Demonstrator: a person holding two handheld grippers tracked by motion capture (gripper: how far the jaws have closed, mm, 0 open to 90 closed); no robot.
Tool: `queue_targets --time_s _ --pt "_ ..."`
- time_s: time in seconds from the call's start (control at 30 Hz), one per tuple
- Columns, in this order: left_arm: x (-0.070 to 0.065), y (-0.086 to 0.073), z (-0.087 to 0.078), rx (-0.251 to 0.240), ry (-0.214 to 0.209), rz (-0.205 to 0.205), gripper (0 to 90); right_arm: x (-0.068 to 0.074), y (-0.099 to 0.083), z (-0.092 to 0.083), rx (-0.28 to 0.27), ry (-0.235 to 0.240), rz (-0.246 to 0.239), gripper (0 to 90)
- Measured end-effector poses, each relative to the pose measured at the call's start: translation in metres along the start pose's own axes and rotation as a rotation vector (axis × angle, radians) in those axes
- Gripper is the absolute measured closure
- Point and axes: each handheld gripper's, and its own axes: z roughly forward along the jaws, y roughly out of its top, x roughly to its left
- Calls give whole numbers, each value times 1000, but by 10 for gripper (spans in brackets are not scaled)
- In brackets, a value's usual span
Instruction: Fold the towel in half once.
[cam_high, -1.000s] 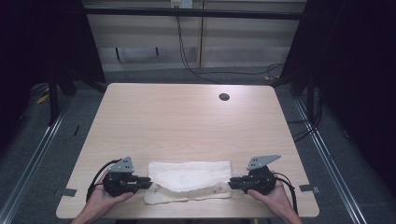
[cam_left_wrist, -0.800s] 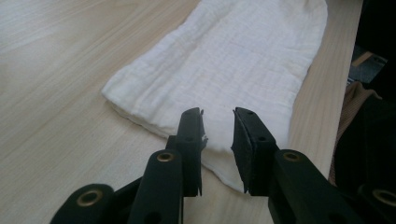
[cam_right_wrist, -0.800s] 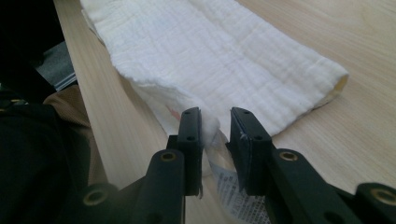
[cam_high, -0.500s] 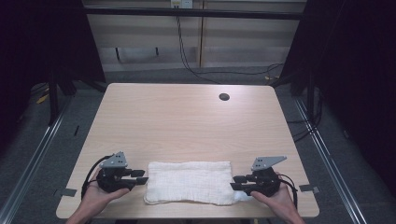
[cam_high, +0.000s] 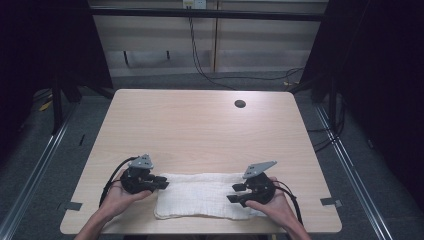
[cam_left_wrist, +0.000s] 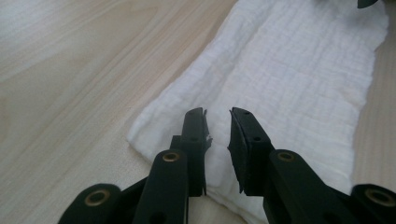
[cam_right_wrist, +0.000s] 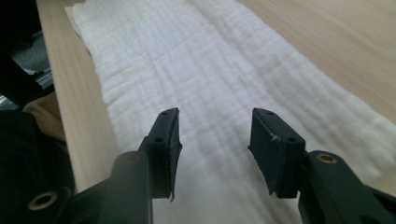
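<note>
White folded cloth (cam_high: 202, 195), a long waffle-textured rectangle, lies flat near the front edge of the light wooden table (cam_high: 200, 130), between the two hands. I judge that the folding is at a pause between grips: both tools have let go of the ends and nothing is held. The left gripper (cam_high: 161, 182) hovers just over its short end with the jaws a little apart, after a quick opening and closing, and no fabric is pinched between them. The right gripper (cam_high: 236, 192) sits over the other end, and its jaws have just been opening, wide and empty above the cloth. The next move probably calls for taking both ends evenly. A small dark round hole (cam_high: 240, 104) is far on the table; behind, black cables (cam_high: 200, 60) hang against a pale wall.
</note>
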Motion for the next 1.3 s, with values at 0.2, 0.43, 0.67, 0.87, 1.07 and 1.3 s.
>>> queue_targets --time_s 0.2,0.43,0.67,0.87,1.07,1.3 --pt "3 -5 4 14 7 -12 720 7 0 19 41 -19 -31 489" --pt "0 -9 12 27 14 5 743 20 -2 24 81 -134 -150 572" --pt "-2 -3 20 19 16 5 827 11 -4 18 80 -124 -139 781" --pt "-6 1 26 13 15 -23 852 1 -9 11 73 -107 -105 843" --pt "-11 7 32 26 10 -14 869 -7 -15 2 72 -101 -87 845" --pt "-5 4 25 -35 -11 -47 760 -9 -16 -6 16 -83 -41 659"
